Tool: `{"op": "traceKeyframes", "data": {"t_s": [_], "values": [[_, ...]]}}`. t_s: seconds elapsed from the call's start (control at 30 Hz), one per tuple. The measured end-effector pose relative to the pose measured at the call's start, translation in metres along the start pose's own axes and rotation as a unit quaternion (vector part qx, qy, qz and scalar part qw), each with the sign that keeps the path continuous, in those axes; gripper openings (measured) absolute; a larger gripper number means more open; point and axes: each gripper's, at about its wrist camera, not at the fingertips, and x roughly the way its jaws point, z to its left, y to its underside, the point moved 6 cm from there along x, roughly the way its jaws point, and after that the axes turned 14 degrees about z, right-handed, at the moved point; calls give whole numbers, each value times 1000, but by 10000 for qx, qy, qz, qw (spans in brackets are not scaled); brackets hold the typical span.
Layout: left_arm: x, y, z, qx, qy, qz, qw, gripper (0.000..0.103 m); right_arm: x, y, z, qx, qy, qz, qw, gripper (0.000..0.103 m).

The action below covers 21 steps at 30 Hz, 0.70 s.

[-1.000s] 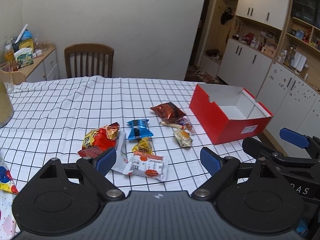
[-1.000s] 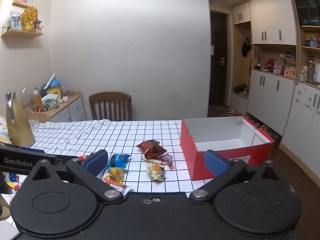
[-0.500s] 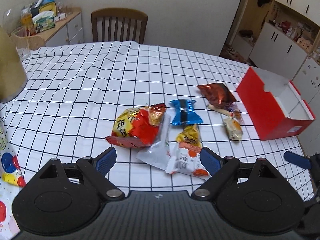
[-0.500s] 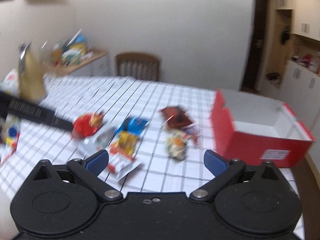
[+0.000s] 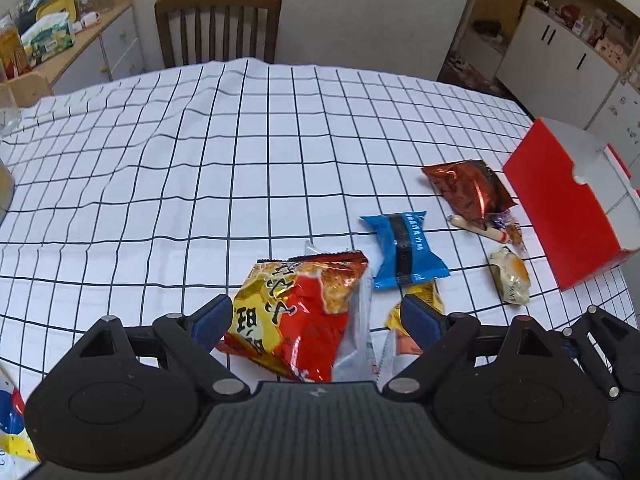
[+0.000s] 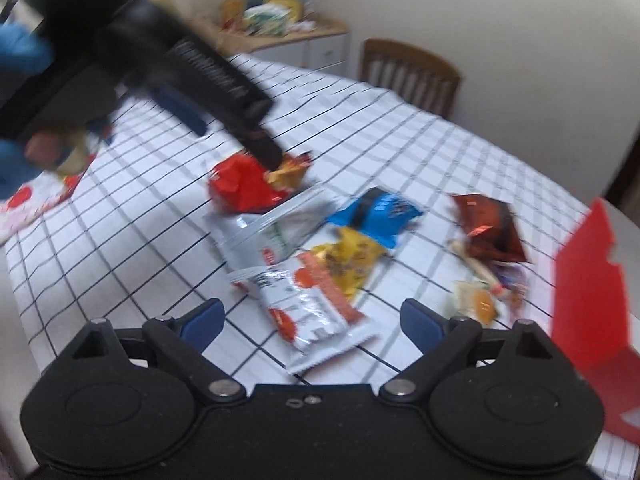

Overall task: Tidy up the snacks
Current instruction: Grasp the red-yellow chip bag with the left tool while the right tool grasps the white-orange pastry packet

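Several snack packets lie on the checked tablecloth (image 5: 240, 160). My left gripper (image 5: 316, 318) is open, low over the table, with the red and yellow chip bag (image 5: 296, 312) lying between its fingers. My right gripper (image 6: 312, 318) is open too, its jaws closing, with a white and orange packet (image 6: 316, 312) on the cloth between them, not pressed. Beyond lie a blue packet (image 5: 404, 248), a yellow packet (image 6: 352, 260), a dark red foil packet (image 5: 468, 188), a sausage stick (image 5: 476, 230) and a pale bun packet (image 5: 510, 276). An open red box (image 5: 560, 208) stands at the right.
A wooden chair (image 5: 218, 24) stands at the table's far side. A cluttered sideboard (image 5: 68, 40) is at the back left, and white cabinets (image 5: 560, 40) are at the back right. The table's right edge runs just past the red box. A spotted wrapper (image 5: 12, 420) lies at the near left.
Both grippers have dropped and tilted down toward the snack pile. The left one now straddles the chip bag. The right one has rolled and come over the white and orange packet.
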Motion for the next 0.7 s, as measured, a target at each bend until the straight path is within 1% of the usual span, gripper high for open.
{"op": "traceKeyframes", "data": {"t_s": [0.07, 0.13, 0.2, 0.3, 0.43, 0.47, 0.6, 0.67, 0.7], "values": [[7, -4, 6, -86, 63, 88, 9999, 91, 9, -4, 1, -157, 53, 81, 9998, 85], [14, -6, 9, -64, 132, 198, 9997, 91, 16, -7, 1, -274, 104, 159, 9994, 82], [21, -5, 12, -62, 188, 329, 9993, 91, 20, -9, 2, -357, 11, 234, 9991, 82], [31, -6, 15, -77, 193, 425, 9989, 91, 27, -11, 0, -420, -67, 339, 9985, 81], [38, -9, 19, -65, 299, 506, 9982, 91, 40, -15, -7, -457, -50, 518, 9976, 81], [39, -9, 19, -47, 336, 534, 9980, 91, 43, -17, -8, -456, -78, 569, 9973, 81], [43, -10, 22, -18, 297, 559, 9980, 91, 52, -21, -9, -506, -366, 795, 9949, 80], [45, -10, 25, -53, 295, 565, 9979, 91, 55, -23, -9, -490, -364, 856, 9945, 77], [46, -10, 26, -73, 321, 593, 9977, 91, 55, -24, -10, -447, -370, 872, 9945, 76]]}}
